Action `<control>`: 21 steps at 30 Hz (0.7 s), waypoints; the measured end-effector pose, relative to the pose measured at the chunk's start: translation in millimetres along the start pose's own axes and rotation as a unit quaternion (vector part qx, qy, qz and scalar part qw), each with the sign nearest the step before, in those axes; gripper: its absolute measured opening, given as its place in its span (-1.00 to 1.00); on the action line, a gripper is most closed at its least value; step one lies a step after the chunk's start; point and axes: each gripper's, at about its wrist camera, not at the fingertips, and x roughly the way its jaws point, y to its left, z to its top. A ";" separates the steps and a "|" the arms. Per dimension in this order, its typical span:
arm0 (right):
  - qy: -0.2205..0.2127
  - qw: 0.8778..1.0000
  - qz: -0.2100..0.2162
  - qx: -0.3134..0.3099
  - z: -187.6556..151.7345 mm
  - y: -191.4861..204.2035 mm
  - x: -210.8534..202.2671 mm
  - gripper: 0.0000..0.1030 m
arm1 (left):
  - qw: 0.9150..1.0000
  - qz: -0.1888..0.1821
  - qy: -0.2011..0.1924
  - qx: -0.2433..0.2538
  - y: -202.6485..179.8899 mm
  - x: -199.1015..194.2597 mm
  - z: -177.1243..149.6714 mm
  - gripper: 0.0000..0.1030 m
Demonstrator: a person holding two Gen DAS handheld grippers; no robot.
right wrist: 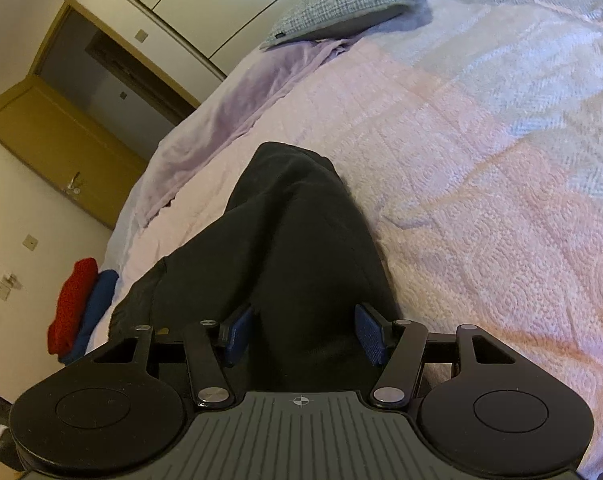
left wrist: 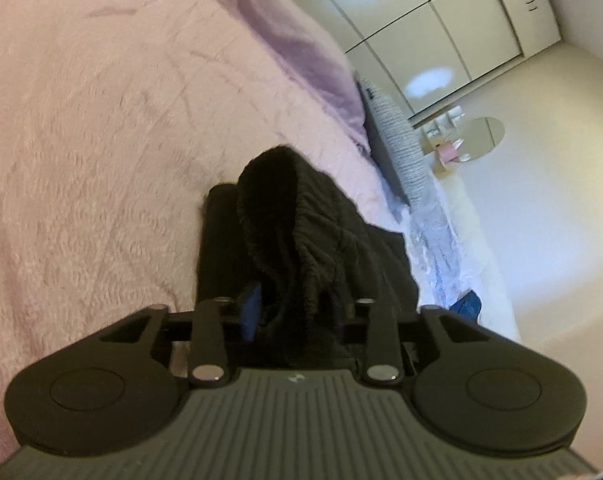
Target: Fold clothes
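A black garment [left wrist: 301,216] with a gathered elastic edge hangs bunched between the fingers of my left gripper [left wrist: 289,216], which is shut on it. Only the left finger [left wrist: 219,232] shows; cloth covers the other. In the right wrist view the same black garment [right wrist: 293,216] rises from the pink bedspread [right wrist: 481,200] into my right gripper [right wrist: 303,332]. Its blue pads [right wrist: 371,334] stand a fair way apart, and a thick fold of cloth fills the gap and touches both.
A lilac blanket [right wrist: 229,108] and a grey pillow [right wrist: 349,0] lie at the head of the bed. Folded red and blue clothes [right wrist: 77,304] are stacked near the bed's edge. White wardrobe doors [left wrist: 441,20], a wooden door [right wrist: 61,120] and a small round table [left wrist: 477,138] surround the bed.
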 end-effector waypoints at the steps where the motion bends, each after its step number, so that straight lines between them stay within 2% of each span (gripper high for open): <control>1: 0.000 1.000 0.001 -0.003 0.2 0.8 0.2 0.16 | 1.000 -0.002 -0.005 0.002 -1.1 -4.4 0.1 -0.65; 6: 0.005 1.000 0.007 -0.015 -0.6 4.3 4.9 0.16 | 1.000 0.015 -0.015 -0.003 2.8 -14.6 -4.3 -0.65; 11: 0.004 0.999 0.001 -0.033 1.8 2.1 14.3 0.16 | 0.997 0.049 -0.032 0.045 -14.2 -26.1 -0.9 -0.59; 13: -0.005 1.000 0.008 -0.026 5.0 -0.5 8.7 0.16 | 0.995 0.063 -0.039 0.064 -21.0 -30.7 0.5 -0.68; 16: -0.012 0.998 0.005 -0.061 6.0 8.7 8.3 0.16 | 0.991 0.080 -0.052 0.091 -33.1 -40.3 3.5 -0.75; 21: -0.023 0.992 0.001 -0.120 7.6 24.1 7.6 0.16 | 0.986 0.063 -0.055 0.146 -75.8 -44.0 8.8 -0.74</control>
